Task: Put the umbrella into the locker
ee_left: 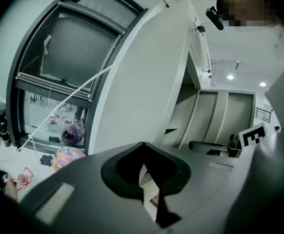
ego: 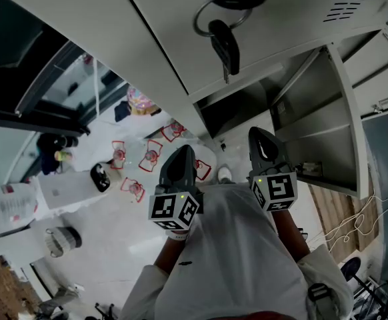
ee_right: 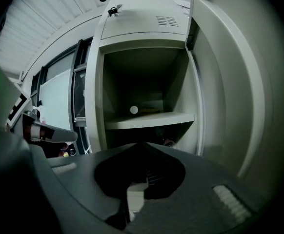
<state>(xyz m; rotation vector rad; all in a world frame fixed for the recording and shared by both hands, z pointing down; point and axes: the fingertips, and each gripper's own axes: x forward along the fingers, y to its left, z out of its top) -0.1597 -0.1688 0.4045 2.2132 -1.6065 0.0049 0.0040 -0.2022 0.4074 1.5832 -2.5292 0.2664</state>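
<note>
My right gripper [ee_right: 143, 145] has its jaws pressed together with nothing between them; it points at the tall pale grey metal locker [ee_right: 144, 30], whose door [ee_right: 227, 96] stands swung out to the right. Inside, a flat grey shelf [ee_right: 152, 118] divides the open space; a small white round object [ee_right: 133, 109] sits on it towards the back. Under the shelf, in the lower compartment, lies a dark bundle with a rounded end that I take for the umbrella [ee_right: 167, 142]; it is too dim there to tell more, and it is clear of my jaws. My left gripper [ee_left: 142, 145] is likewise closed and empty; it faces the locker's plain side panel and a dark-framed window [ee_left: 59, 57], with a bright multicoloured ball [ee_left: 71, 156] low on the left. From the head view both grippers sit side by side before my white shirt; a ring of dark keys [ego: 224, 45] hangs from the locker above them.
</note>
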